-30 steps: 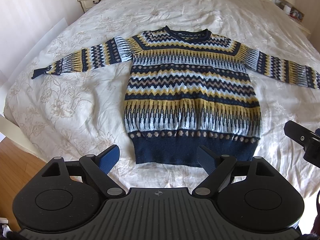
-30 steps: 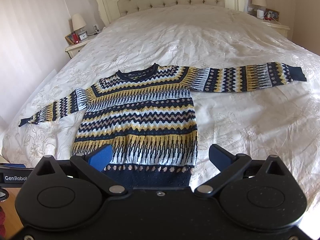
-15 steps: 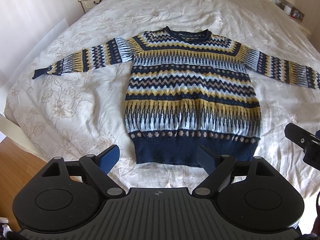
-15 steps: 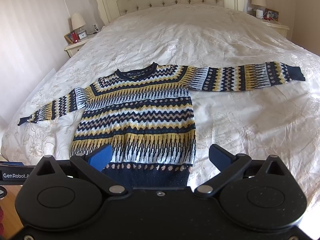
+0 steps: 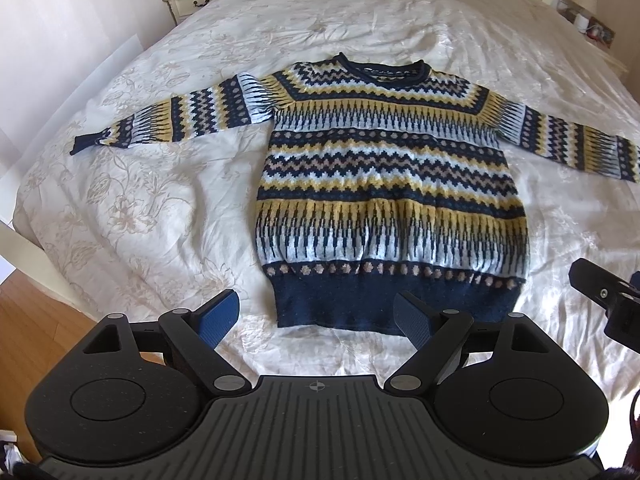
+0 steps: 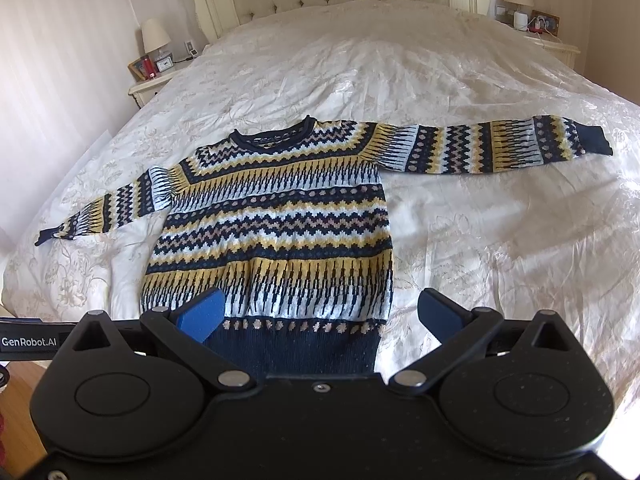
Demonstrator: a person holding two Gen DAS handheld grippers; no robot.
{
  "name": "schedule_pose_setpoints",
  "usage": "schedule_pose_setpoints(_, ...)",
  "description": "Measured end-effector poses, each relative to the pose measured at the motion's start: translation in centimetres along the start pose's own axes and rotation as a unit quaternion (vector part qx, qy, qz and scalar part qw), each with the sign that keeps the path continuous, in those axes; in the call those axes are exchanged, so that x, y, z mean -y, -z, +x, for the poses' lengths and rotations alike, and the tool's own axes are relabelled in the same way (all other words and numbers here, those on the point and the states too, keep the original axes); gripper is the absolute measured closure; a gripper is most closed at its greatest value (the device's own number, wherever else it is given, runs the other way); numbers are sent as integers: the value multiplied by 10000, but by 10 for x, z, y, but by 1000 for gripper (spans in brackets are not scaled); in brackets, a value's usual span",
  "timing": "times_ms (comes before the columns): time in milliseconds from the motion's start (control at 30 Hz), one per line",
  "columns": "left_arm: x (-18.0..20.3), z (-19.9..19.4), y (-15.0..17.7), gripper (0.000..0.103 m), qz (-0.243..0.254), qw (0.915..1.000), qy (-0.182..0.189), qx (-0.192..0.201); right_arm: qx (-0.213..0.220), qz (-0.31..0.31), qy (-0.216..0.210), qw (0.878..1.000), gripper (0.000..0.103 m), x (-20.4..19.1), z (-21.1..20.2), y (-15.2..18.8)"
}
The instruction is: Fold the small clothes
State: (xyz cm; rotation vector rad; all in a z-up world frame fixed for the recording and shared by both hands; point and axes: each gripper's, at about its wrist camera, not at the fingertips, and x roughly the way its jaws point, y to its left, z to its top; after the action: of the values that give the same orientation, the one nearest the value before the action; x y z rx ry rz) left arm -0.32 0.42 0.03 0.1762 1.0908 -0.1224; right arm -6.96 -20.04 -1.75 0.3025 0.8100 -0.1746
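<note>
The sweater (image 5: 392,184) lies flat, front up, on the bedspread (image 5: 132,216), both sleeves spread out sideways and its navy hem nearest the grippers. The left gripper (image 5: 316,316) hangs above the hem with jaws wide apart, holding nothing. The right gripper (image 6: 320,314) is likewise spread wide and empty over the hem's right end.

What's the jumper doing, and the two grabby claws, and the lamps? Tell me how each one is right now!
Sweater: spread flat on the bed, front up, not folded.
Sleeves: both stretched straight out to the sides.
Left gripper: open, holding nothing, above the hem.
Right gripper: open, holding nothing, above the hem.
Bedspread: wrinkled.
Bedside lamps: whether they are lit cannot be told in the daylight.
</note>
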Motion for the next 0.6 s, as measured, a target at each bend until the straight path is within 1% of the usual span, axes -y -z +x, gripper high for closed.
schedule_pose_setpoints(600, 0, 1, 0, 19, -4, 10000, -19, 1, -96, 8, 15, 10000, 1, -3, 5, 5)
